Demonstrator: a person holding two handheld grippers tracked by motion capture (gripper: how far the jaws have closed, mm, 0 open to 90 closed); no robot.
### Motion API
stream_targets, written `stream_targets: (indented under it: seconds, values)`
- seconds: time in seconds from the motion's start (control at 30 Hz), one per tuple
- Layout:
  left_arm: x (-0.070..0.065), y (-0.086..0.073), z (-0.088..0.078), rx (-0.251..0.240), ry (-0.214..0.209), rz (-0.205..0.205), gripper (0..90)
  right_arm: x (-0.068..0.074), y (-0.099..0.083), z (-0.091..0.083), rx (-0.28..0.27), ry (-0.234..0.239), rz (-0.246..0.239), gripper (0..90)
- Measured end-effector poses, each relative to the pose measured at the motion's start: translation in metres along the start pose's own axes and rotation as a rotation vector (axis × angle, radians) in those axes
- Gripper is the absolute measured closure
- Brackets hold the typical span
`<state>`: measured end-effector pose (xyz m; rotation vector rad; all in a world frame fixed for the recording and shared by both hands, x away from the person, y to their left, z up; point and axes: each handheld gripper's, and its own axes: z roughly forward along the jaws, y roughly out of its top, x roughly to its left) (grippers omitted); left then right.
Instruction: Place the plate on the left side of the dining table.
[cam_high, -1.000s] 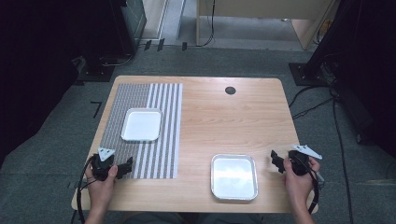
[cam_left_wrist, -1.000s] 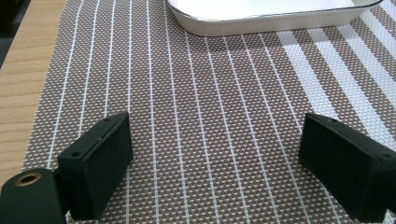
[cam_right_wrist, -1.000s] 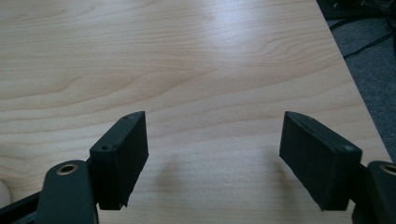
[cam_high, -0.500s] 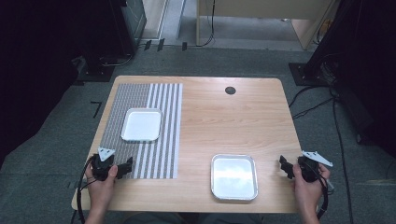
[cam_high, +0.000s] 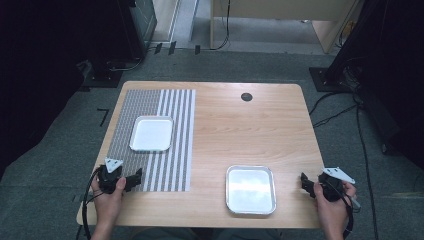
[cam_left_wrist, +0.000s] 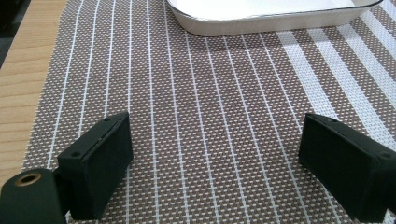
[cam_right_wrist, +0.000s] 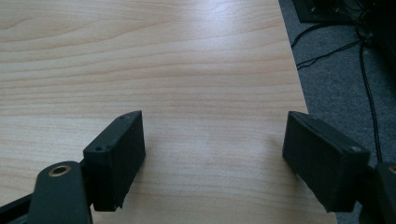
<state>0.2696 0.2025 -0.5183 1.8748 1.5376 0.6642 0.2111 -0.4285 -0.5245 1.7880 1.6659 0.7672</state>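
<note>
Right gripper (cam_high: 306, 182) has slid out to the surface (cam_high: 240, 130) edge; left gripper (cam_high: 134, 179) unmoved on mat (cam_high: 170, 165).
Both fingers spread, empty. Metal tray (cam_high: 250, 189) near front, white tray (cam_high: 151, 134) on mat: prob. light, stiff, slick; pinch a rim.

white tray (cam_high: 151, 133) on placemat (cam_high: 172, 165), left | metal tray (cam_high: 250, 189) front right

A light wooden table (cam_high: 250, 130) carries a brown-and-white striped woven placemat (cam_high: 172, 150) at nine o'clock, with a white rectangular tray (cam_high: 151, 133) sitting on it. At five o'clock lies a shiny metal rectangular tray (cam_high: 250, 189), and a small black round grommet (cam_high: 246, 97) sits at twelve.
</note>
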Motion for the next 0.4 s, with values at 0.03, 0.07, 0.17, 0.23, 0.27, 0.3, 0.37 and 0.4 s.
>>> stream_targets:
  seconds: [0.03,0.07,0.17,0.23,0.27,0.3,0.37,0.4]
  values:
    - [0.0000,0.0000,0.0000,0.000,0.000,0.000,9.8,0.0000,-0.0006,-0.0004,-0.001,0.003,-0.001,20.8]
    - [0.0000,0.0000,0.0000,0.000,0.000,0.000,9.8,0.0003,-0.0014,-0.0013,0.000,0.004,-0.002,20.8]
    - [0.0000,0.0000,0.0000,0.000,0.000,0.001,9.8,0.0007,-0.0019,-0.0018,0.000,0.007,-0.003,20.8]
    - [0.0000,0.0000,0.0000,0.000,0.000,0.000,9.8,0.0008,-0.0022,-0.0021,0.000,0.008,-0.006,20.8]
    - [0.0000,0.0000,0.0000,0.000,0.000,0.000,9.8,0.0008,-0.0022,-0.0021,0.000,0.008,-0.006,20.8]
    - [0.0000,0.0000,0.0000,0.000,0.000,0.000,9.8,0.0008,-0.0021,-0.0021,0.000,0.009,-0.006,20.7]
    - [0.0000,0.0000,0.0000,0.000,0.000,0.000,9.8,0.0009,-0.0021,-0.0021,-0.001,0.009,-0.005,20.7]
    - [0.0000,0.0000,0.0000,0.000,0.000,0.000,9.8,0.0009,-0.0021,-0.0021,-0.001,0.009,-0.005,20.7]
